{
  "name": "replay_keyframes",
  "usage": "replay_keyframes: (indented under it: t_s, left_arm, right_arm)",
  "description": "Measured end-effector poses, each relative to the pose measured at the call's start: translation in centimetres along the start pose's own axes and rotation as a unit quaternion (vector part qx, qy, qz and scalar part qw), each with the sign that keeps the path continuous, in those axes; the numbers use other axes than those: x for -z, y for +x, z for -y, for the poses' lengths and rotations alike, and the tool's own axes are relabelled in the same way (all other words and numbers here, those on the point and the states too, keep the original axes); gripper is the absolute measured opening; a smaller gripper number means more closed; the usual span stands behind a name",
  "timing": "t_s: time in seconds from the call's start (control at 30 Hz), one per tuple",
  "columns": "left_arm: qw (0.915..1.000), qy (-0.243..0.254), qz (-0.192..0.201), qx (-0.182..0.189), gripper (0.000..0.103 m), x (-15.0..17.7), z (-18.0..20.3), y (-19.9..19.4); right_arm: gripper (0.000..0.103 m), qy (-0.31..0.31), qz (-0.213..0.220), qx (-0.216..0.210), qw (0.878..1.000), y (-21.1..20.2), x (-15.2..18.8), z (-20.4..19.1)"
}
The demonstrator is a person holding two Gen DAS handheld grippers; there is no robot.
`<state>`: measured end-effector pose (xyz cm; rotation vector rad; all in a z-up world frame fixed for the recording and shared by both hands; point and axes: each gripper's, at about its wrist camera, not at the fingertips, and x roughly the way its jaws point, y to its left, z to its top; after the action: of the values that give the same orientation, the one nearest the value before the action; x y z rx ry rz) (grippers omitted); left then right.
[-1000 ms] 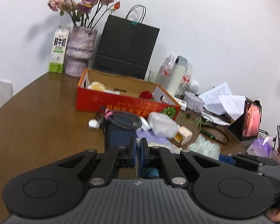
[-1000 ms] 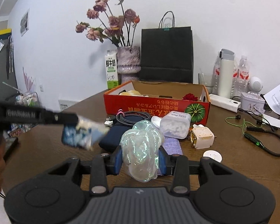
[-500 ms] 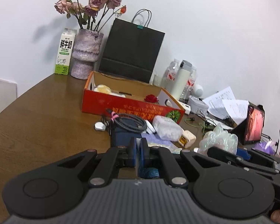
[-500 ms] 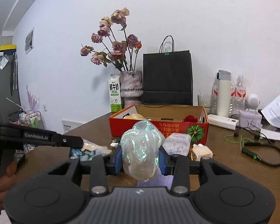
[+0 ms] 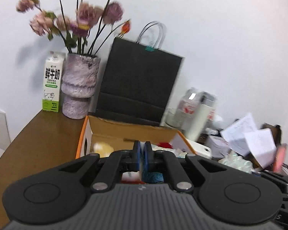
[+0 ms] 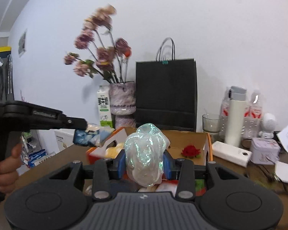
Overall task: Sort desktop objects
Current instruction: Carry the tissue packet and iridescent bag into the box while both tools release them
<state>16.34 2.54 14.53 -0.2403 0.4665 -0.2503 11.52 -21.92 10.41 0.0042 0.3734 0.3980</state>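
My left gripper (image 5: 142, 150) is shut on a thin blue and white packet (image 6: 91, 136), which sticks out of the jaws in the right wrist view. My right gripper (image 6: 145, 163) is shut on a crumpled iridescent plastic bundle (image 6: 146, 151). Both hang over the near end of an open orange cardboard box (image 5: 134, 127), the left one further left. Inside the box (image 6: 207, 147) lie a red rose (image 6: 190, 150) and a yellow lump (image 5: 103, 148). A hand (image 6: 3, 170) holds the left gripper's grip.
Behind the box stand a black paper bag (image 5: 140, 84), a lilac vase of dried flowers (image 5: 78, 90) and a milk carton (image 5: 51, 84). To the right are a white flask (image 6: 235, 115), bottles, a glass (image 6: 211, 122), a white power strip (image 6: 230, 153), a lilac tin (image 6: 265, 149) and papers (image 5: 249, 140).
Both grippers have risen and come forward from the cluttered table to the box, still holding the packet and the bundle. The box, vase and bag now loom much larger.
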Motion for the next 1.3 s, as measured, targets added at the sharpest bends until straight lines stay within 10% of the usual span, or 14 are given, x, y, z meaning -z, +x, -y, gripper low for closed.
replay_keyframes:
  t_s: [0.33, 0.6, 0.87, 1.3]
  left_arm:
    - [0.9858, 0.007, -0.151, -0.074, 0.006, -3.4, -3.9, 21.0]
    - [0.9624, 0.037, -0.232, -0.136, 0.023, -1.6, -5.0, 27.7]
    - [0.9688, 0.022, -0.199, -0.147, 0.093, -3.4, -4.3, 24.8]
    - [0.98, 0.028, -0.149, -0.129, 0.103, 0.4, -1.4, 12.0]
  right_arm:
    - [0.038, 0.056, -0.181, -0.004, 0.982, 24.1, -4.9, 5.9]
    - [0.045, 0.023, -0.268, 0.049, 0.962, 32.2, -1.7, 5.5]
    - [0.069, 0.052, -0.251, 0.065, 0.964, 29.3, -3.8, 6.2]
    - [0.083, 0.078, -0.187, 0.081, 0.976, 16.2, -2.5, 5.7]
